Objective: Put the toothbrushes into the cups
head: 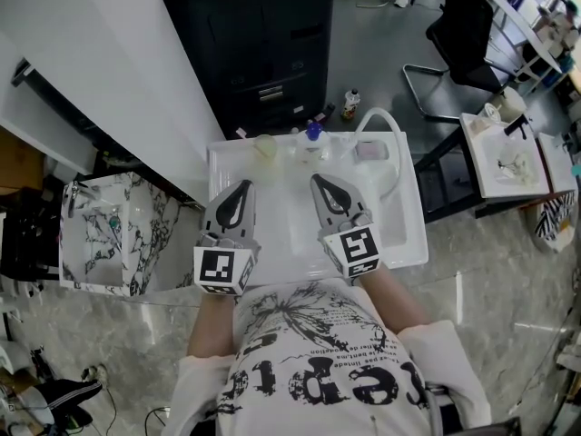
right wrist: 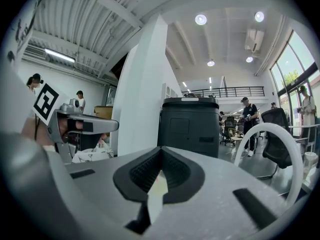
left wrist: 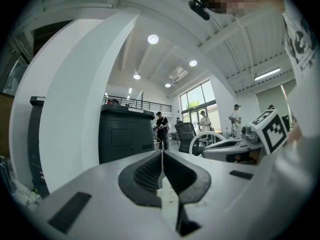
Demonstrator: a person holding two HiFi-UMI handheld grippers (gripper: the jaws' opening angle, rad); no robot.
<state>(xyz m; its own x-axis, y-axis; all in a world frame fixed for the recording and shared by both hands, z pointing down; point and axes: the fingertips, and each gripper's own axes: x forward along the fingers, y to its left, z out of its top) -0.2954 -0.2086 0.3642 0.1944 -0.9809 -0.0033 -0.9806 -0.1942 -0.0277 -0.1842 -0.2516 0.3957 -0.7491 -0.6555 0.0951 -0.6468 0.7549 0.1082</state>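
Note:
On the white table (head: 399,243), at its far edge, stand a pale yellowish cup (head: 265,146) and a clear cup with something blue at its top (head: 313,137). I cannot make out a toothbrush in any view. My left gripper (head: 242,186) and right gripper (head: 319,181) hover side by side over the table's near half, pointing level toward the cups. Both are shut, with nothing between the jaws. The left gripper view shows its pads meeting (left wrist: 162,153), with the right gripper (left wrist: 235,146) beside it. The right gripper view shows the same (right wrist: 161,150), with the left gripper (right wrist: 80,124) at its left.
A pinkish flat item (head: 370,150) and a white curved bar (head: 378,116) sit at the table's far right. A black cabinet (head: 263,34) stands behind the table, a white pillar (head: 118,53) to its left. A marbled basin (head: 109,234) is left; a black chair (head: 463,34) and another white table (head: 504,157) are right.

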